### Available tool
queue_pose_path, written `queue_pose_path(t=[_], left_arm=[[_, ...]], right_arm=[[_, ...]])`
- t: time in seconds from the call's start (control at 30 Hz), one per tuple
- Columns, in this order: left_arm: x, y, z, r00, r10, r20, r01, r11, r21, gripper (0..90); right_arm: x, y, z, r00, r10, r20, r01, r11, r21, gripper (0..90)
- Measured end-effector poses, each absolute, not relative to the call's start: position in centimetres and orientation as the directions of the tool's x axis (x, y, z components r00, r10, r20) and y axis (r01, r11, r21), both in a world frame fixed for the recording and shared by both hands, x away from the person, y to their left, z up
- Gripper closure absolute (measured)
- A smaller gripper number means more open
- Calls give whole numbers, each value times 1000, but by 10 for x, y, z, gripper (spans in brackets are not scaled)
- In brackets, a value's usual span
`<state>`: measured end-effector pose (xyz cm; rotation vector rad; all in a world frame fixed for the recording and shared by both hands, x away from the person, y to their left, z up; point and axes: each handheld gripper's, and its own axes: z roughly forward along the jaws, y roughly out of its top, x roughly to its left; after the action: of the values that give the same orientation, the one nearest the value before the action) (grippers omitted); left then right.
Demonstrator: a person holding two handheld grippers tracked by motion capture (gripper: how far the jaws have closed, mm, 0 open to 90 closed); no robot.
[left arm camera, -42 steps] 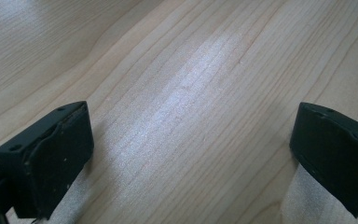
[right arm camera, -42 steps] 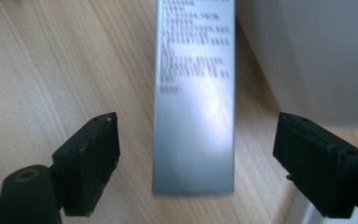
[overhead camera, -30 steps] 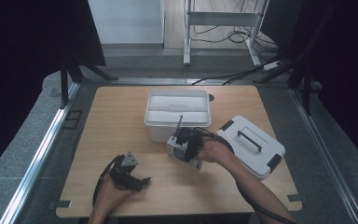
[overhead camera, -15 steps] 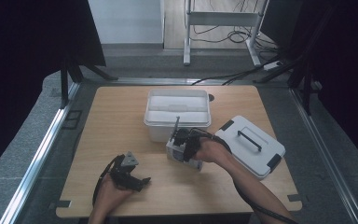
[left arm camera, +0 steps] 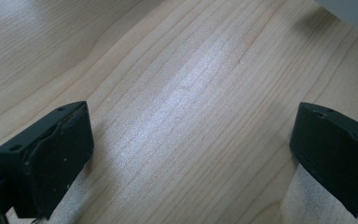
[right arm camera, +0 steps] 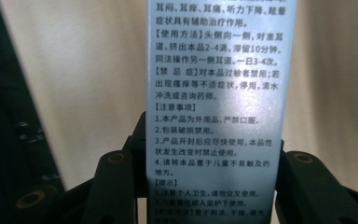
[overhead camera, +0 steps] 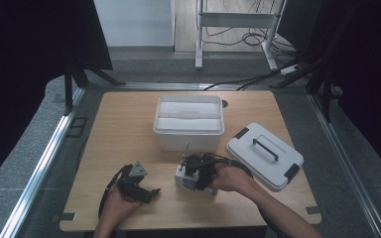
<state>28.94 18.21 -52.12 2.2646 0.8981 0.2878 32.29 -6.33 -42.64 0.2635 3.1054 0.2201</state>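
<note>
We find the right gripper just below the centre of the high view, its jaws closed on a slim silver carton printed with Chinese usage text; in the right gripper view the carton stands lengthwise between the two black jaws, rising from the lower middle to the top edge, pinched at its lower part. In the high view its narrow end pokes up toward the open white storage box at frame centre; we judge the carton is held end-first so that it may be carried over the box rim and lowered inside. The box lid lies flat at centre right, apart from the box, which leaves the opening free. The left gripper rests low on the wooden table at lower left; in the left gripper view its jaws stand wide apart with bare wood grain between them and nothing held; we take it to be parked clear of the working hand.
</note>
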Motion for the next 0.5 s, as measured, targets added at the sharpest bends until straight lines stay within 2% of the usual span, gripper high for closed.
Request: queue_pose_path(t=[0.2,0.4,0.5], left_arm=[[289,182,-521,740,672,-39,523,-537,661,0],[289,182,-521,739,672,-40,523,-536,662,0],[289,182,-521,739,672,-39,523,-537,662,0]], right_arm=[[296,-65,-441,-992,129,10,129,983,134,549],[288,-67,-445,-992,123,11,123,982,140,541],[287,-68,-445,-993,118,9,118,983,143,498]])
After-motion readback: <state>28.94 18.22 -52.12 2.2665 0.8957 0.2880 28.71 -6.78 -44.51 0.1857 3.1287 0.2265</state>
